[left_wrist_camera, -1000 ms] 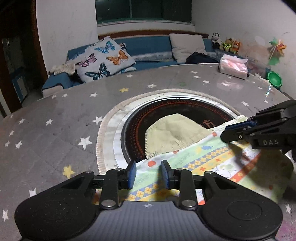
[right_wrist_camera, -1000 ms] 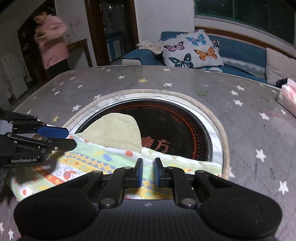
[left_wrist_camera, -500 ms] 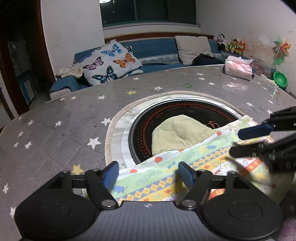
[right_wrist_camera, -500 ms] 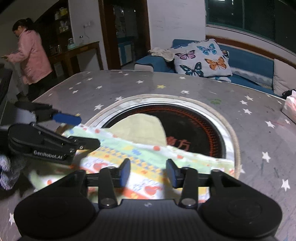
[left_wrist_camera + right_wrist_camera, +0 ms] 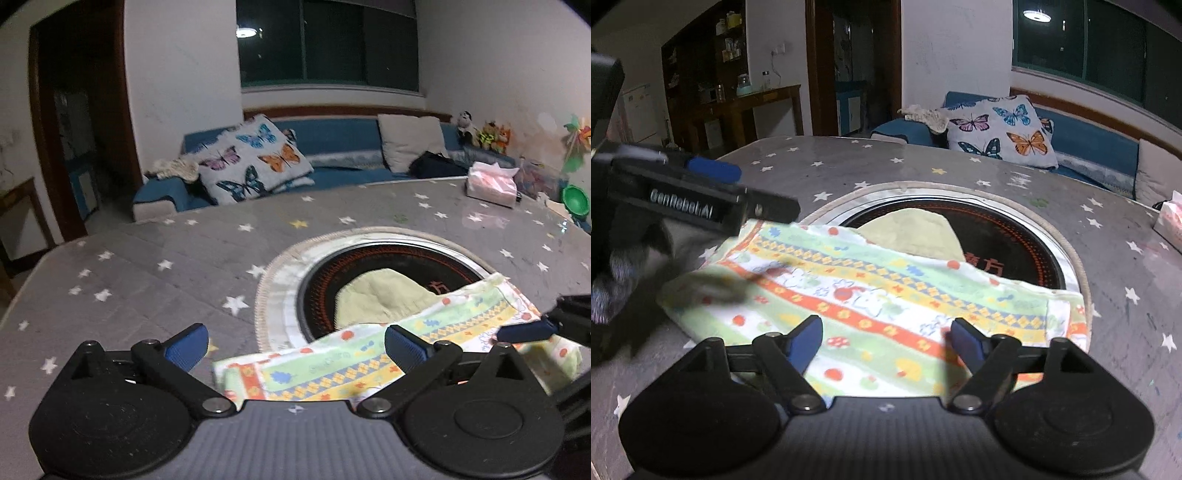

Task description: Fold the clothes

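**Both grippers let go; folded strip rests flat on the table**

Left gripper [image 5: 295, 349]: jaws have just been opening and stand wide apart. The near left end of the patterned cloth [image 5: 332, 369] lies below and between them, but neither blue pad presses on it. Released.

Right gripper [image 5: 886, 341]: jaws have just been opening too, spread over the cloth's near edge. Fabric passes under the gap; pads are clear of it. Released, nothing held.

Cloth position: a long band with yellow, orange and green printed stripes, lying flat across the near side of the star-print table cover [image 5: 147, 266]. Its far edge overlaps the round dark inset [image 5: 1015, 236] in the table's middle. A plain pale-green flap [image 5: 916, 232] sticks out beyond the far edge, onto the inset.

Why so placed (judgement): the band shape and straight near edge suggest one fold is laid down; both tongs open together so the doubled layer settles without being dragged. The ends sit under each gripper, convenient for a re-grip.

Pending: the pale flap is not yet tucked, and the band looks long enough for another fold across its length.

Background: tissue pack [image 5: 489, 184] on the far table edge, well apart from the work.
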{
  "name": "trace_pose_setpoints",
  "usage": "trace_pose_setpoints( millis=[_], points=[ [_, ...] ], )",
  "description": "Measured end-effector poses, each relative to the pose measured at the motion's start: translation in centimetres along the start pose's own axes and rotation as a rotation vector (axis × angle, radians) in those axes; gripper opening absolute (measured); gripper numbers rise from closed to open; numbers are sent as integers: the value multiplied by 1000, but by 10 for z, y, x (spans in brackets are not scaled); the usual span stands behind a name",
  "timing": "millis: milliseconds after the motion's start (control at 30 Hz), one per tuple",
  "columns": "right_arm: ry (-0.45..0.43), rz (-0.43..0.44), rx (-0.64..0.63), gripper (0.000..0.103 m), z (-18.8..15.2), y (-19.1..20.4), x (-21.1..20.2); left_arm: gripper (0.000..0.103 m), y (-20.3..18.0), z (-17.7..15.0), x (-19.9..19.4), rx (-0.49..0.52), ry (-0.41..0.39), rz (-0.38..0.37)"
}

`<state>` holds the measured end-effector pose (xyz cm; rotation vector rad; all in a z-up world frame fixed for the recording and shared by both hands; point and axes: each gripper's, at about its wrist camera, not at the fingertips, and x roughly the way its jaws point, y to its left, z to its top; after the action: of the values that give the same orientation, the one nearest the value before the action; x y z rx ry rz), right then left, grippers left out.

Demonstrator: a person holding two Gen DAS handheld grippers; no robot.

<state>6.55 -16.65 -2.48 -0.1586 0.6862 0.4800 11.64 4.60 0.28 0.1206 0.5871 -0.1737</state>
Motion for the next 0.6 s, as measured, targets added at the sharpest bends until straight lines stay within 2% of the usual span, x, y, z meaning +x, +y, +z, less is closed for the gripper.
trace_pose_setpoints(
  millis=[200,400,500,600],
  points=[
    [-11,-15,7,100,-16,10,-1,103,19,-8,-11,-46,6,35],
    [-58,-57,-72,103,-12,27,-13,103,43,-23,-23,-123,11,71],
    [-92,-45,-95,103,-4,40,-12,103,54,-30,-27,-170,18,87],
    [-83,-28,-107,103,1,52,-2,103,61,-36,-31,-204,24,95]
  ],
)
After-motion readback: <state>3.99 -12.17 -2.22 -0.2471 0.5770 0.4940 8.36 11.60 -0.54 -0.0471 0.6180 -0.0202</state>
